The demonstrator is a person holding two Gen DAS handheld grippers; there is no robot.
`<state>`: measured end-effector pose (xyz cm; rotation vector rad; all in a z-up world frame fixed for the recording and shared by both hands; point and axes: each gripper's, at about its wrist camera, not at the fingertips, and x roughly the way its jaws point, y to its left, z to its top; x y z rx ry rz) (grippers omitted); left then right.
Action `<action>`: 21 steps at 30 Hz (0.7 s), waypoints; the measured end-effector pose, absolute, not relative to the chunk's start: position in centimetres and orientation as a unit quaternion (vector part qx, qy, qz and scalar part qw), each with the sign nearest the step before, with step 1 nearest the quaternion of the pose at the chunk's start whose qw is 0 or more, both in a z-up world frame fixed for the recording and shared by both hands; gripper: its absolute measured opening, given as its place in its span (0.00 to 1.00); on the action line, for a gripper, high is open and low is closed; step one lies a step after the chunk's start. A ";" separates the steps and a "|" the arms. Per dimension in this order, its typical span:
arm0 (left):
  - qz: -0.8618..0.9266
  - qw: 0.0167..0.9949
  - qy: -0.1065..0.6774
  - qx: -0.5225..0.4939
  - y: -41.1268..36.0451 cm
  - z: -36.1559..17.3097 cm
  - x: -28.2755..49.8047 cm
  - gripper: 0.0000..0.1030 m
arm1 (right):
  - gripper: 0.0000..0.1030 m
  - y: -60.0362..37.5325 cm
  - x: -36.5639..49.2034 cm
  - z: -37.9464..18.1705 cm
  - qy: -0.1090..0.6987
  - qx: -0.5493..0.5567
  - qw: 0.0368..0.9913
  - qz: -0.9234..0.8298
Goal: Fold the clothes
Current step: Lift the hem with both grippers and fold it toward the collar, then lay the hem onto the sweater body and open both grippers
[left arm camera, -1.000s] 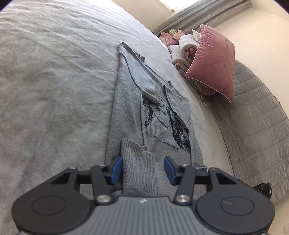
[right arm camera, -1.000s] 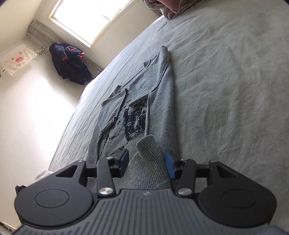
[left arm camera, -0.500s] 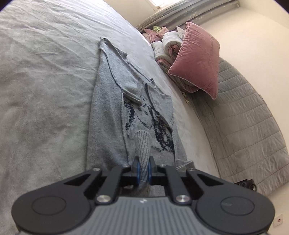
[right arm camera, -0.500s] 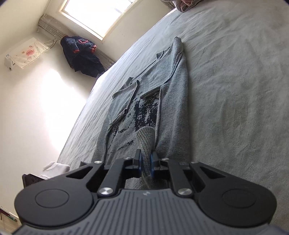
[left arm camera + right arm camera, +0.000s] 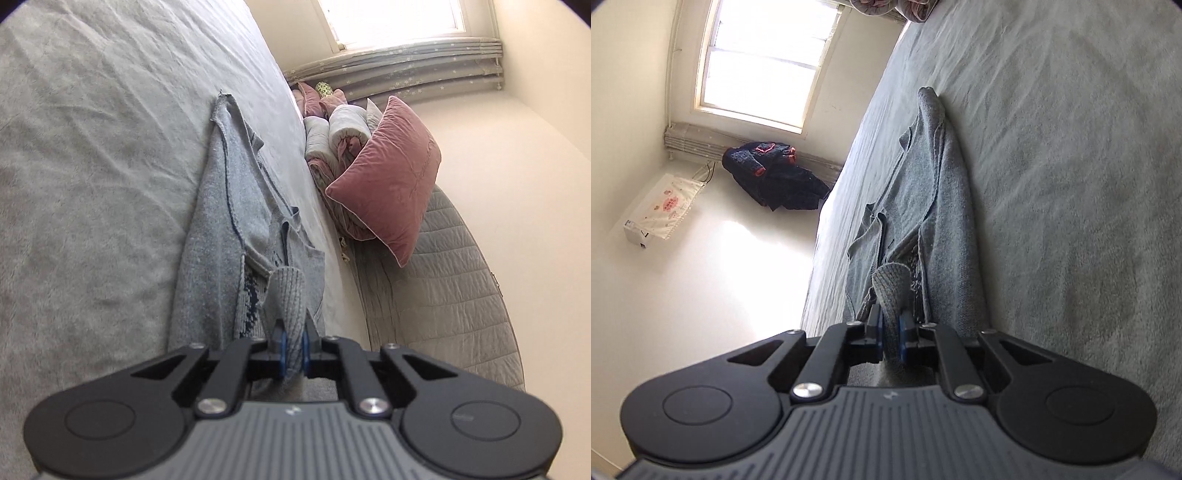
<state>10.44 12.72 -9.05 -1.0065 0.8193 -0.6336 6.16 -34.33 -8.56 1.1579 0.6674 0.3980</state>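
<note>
Ribbed hem cloth of the grey sweater (image 5: 236,229) sits pinched between the blue pads of my left hand-held gripper (image 5: 292,345), a fold of it standing up just past the fingertips. My right hand-held gripper (image 5: 890,341) is clamped on another bunch of the same hem, which rises in a rounded hump ahead of its pads (image 5: 902,341). A second ago both pairs of fingers stood wide apart around the hem; half a second ago they had closed on it, and now both grippers have lifted and carried the hem forward, so more of the dark knitted pattern is covered by the raised cloth. The rest of the sweater lies long and narrow on the grey bed (image 5: 92,166), its sleeves already folded in over the body. In the left view a pink pillow (image 5: 391,177) leans on rolled bedding (image 5: 343,133) against the quilted headboard (image 5: 454,295), beside the sweater's far half. In the right view a dark garment (image 5: 775,177) hangs below the window (image 5: 764,59).
</note>
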 end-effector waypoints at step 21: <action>-0.225 0.790 0.371 -0.433 12.1 -10.8 15.2 0.08 | 0.11 -34.8 10.3 -9.2 0.319 0.528 0.771 0.156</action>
